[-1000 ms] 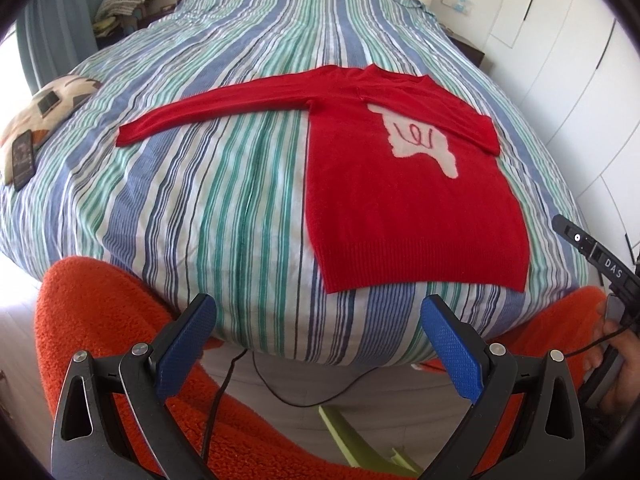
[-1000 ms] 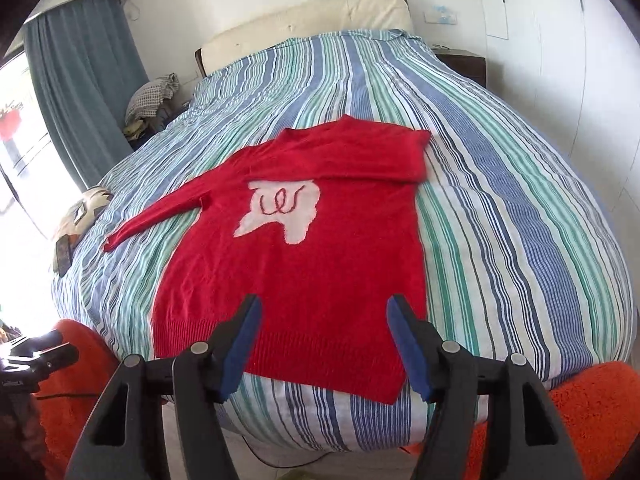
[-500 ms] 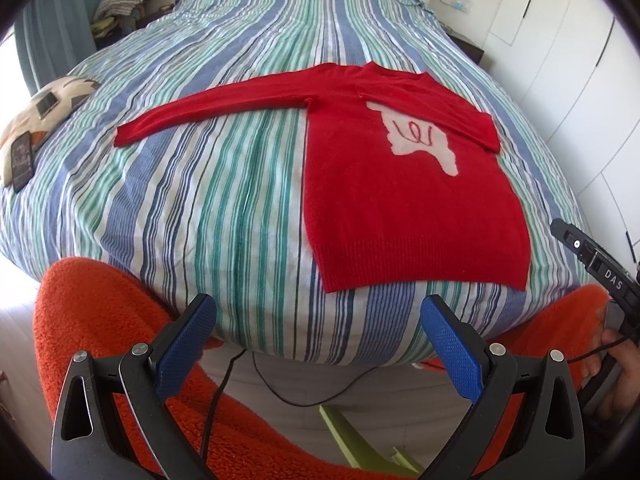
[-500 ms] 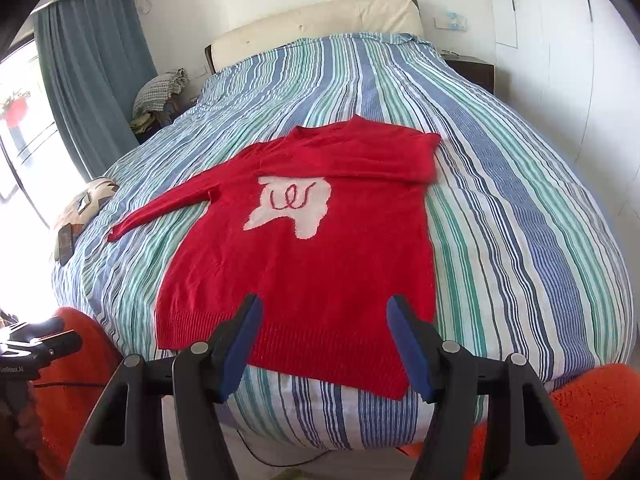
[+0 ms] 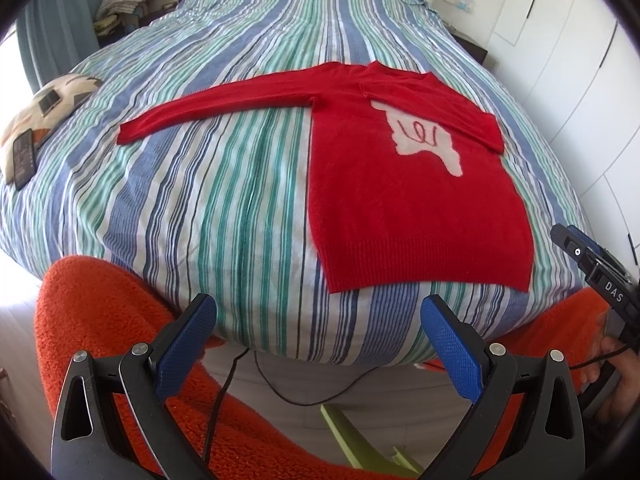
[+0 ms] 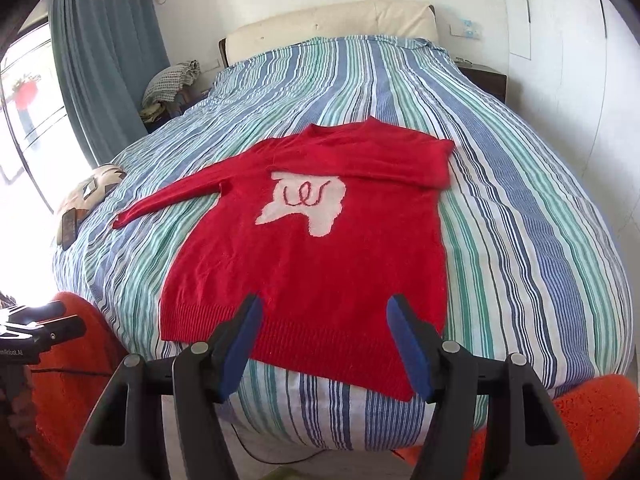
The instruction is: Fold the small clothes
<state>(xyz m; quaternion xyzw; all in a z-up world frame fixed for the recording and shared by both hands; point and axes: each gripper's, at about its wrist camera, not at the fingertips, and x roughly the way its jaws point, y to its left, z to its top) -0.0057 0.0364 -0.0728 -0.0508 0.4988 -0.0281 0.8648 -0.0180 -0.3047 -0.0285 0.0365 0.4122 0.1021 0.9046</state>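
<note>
A red knitted sweater (image 6: 312, 256) lies flat on the striped bedspread (image 5: 224, 184), directly ahead of the right gripper (image 6: 323, 346). Its hem sits just beyond that gripper's blue pads (image 6: 408, 350), which stand apart with nothing between them. One sleeve is folded across the chest above a white patch; the other stretches out to the left. The left gripper (image 5: 318, 344) hangs short of the bed's edge, its jaws wide apart and empty, the sweater ahead and to its right.

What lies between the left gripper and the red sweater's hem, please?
In the left wrist view, only striped bedcover lies between the open left gripper and the red sweater; nothing else sits on that stretch.
</note>
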